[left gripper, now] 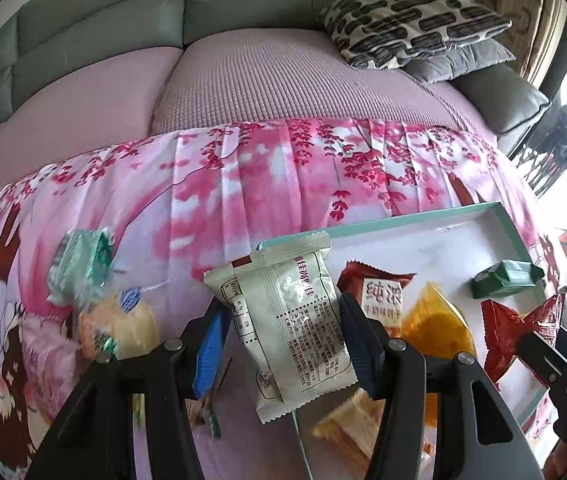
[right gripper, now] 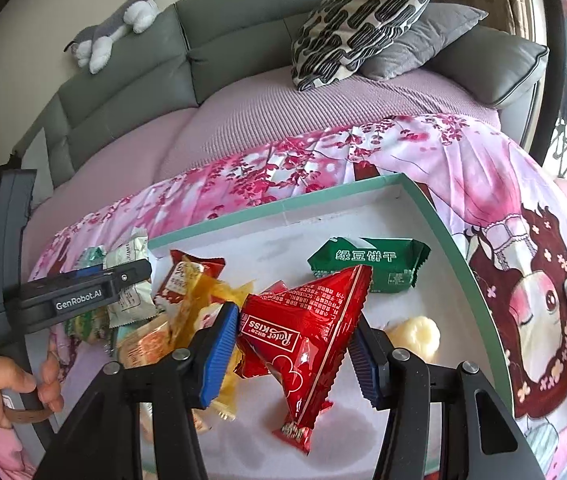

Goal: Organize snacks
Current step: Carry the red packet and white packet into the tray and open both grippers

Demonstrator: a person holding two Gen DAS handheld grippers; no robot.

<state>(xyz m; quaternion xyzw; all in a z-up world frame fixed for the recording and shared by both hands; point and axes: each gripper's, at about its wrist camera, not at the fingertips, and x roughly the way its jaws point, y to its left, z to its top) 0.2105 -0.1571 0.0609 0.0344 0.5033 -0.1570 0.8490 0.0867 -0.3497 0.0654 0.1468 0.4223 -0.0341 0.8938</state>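
The left gripper (left gripper: pixel 283 336) sits low in the middle of the left view. Its two blue-padded fingers (left gripper: pixel 211 344) pinch a pale white snack packet (left gripper: pixel 283 320). The packet stands up tall, and its right side hangs over the left edge of the tray (left gripper: pixel 423 220). It does not seem to touch the tray floor, but the view there is too bent to be sure.

The tray is white inside with a teal rim. It lies on a pink flowery cloth (left gripper: pixel 243 184) at the right of the left view. In the tray are a brown packet with big letters (left gripper: pixel 379 292), an orange packet (left gripper: pixel 439 320) just right of it, and a small dark green packet (left gripper: pixel 503 278) near the far right rim.

On the cloth, at the lower left of the left view, a light green packet (left gripper: pixel 81 268) and a yellow packet (left gripper: pixel 123 328) lie close together outside the tray.

In the right view, the right gripper (right gripper: pixel 295 344) is low in the middle. Its fingers squeeze a shiny red packet (right gripper: pixel 307 332) with a pointed top. The red packet hangs above the white tray floor (right gripper: pixel 363 216). Behind it lies a green packet (right gripper: pixel 367 264). A round pale yellow sweet (right gripper: pixel 419 334) sits just right of the gripper.

At the top are a gray sofa (right gripper: pixel 211 28), a black and white pillow (right gripper: pixel 363 20) and a toy dog (right gripper: pixel 115 32).
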